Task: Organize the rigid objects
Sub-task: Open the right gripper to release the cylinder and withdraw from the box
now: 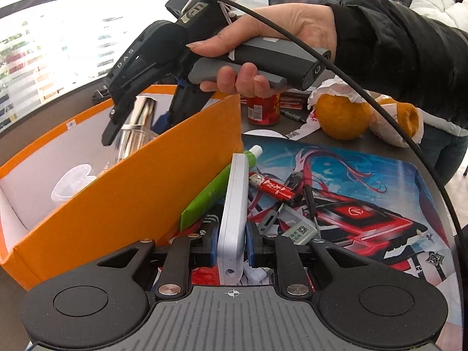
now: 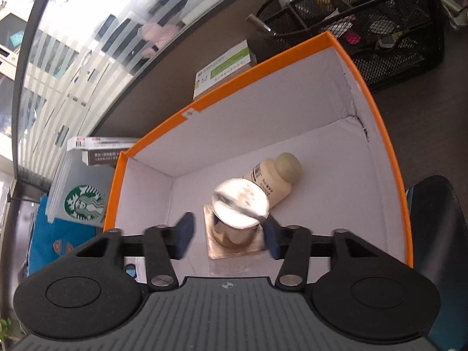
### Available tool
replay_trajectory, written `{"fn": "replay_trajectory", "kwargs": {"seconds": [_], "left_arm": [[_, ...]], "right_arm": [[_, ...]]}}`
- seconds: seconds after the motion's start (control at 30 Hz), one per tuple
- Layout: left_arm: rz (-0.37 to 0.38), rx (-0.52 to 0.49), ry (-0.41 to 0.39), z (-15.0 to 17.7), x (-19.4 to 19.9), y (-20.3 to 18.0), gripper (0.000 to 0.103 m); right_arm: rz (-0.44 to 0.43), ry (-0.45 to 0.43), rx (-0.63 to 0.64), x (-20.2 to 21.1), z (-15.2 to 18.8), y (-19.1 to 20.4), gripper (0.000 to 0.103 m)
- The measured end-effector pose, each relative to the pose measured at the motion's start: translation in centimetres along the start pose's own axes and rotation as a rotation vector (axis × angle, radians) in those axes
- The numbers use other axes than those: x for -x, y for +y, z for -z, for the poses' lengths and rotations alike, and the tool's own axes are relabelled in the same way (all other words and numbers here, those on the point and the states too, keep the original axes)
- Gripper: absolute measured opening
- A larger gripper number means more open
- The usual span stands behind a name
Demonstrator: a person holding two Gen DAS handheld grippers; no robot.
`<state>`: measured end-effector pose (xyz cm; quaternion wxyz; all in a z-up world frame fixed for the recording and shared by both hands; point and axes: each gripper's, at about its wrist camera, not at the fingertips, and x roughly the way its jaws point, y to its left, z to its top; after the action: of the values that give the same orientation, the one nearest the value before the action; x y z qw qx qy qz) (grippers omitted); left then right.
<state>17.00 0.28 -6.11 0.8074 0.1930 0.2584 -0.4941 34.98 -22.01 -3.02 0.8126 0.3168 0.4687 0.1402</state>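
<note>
Shiny metal bottle [image 2: 238, 213] between spread right gripper [image 2: 229, 234] fingers [image 2: 184, 235], inside orange box [image 2: 377, 134].

Two oranges [image 1: 343, 115] and a red can [image 1: 262, 108] sit behind the mat [image 1: 380, 193]; a mesh organizer [image 2: 380, 29] and Starbucks cup [image 2: 79, 193] flank the table.

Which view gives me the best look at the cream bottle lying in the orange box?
The right wrist view: the cream bottle lies on its side on the floor of the orange box, partly hidden behind the shiny metal piece. In the left wrist view the box wall hides the bottle.
</note>
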Motion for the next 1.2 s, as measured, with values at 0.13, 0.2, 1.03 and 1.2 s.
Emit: {"fn": "replay_trajectory", "kwargs": {"seconds": [0.13, 0.2, 1.03, 1.2], "left_arm": [[0.006, 0.012, -0.004, -0.1, 0.0, 0.1, 0.016], [0.009, 0.017, -0.006, -0.1, 0.0, 0.1, 0.016], [0.031, 0.071, -0.024, 0.0, 0.3, 0.4, 0.014], [0.013, 0.056, -0.022, -0.3, 0.4, -0.1, 0.014]], "right_arm": [[0.053, 0.020, 0.046, -0.4, 0.1, 0.5, 0.065], [0.073, 0.025, 0.078, -0.5, 0.2, 0.8, 0.065], [0.384, -0.166, 0.565, 3.8, 1.5, 5.6, 0.078], [0.380, -0.181, 0.557, 4.9, 2.3, 4.7, 0.078]]}}
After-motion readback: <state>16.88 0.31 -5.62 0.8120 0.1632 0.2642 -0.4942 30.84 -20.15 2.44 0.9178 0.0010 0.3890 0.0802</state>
